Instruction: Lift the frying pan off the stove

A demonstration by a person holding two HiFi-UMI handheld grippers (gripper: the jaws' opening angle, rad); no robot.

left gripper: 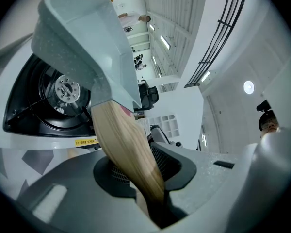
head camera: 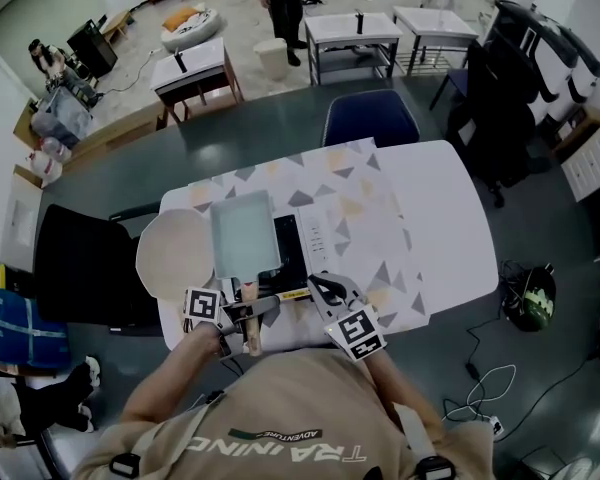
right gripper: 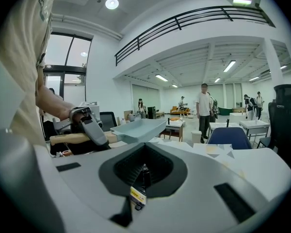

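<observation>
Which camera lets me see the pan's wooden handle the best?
The left gripper view: the wooden handle fills the middle, clamped in the left gripper. The head view shows only a short bit under that gripper. The right gripper view shows it small, from the side.

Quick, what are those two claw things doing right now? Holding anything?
Left gripper: closed on the frying pan handle.
Right gripper: closed, holding nothing.

Stove [head camera: 298,249] is sitting on the counter [head camera: 440,218], pan [head camera: 245,230] hanging over its left side, plate [head camera: 173,255] lying just left, chair [head camera: 370,118] standing behind the counter.
</observation>
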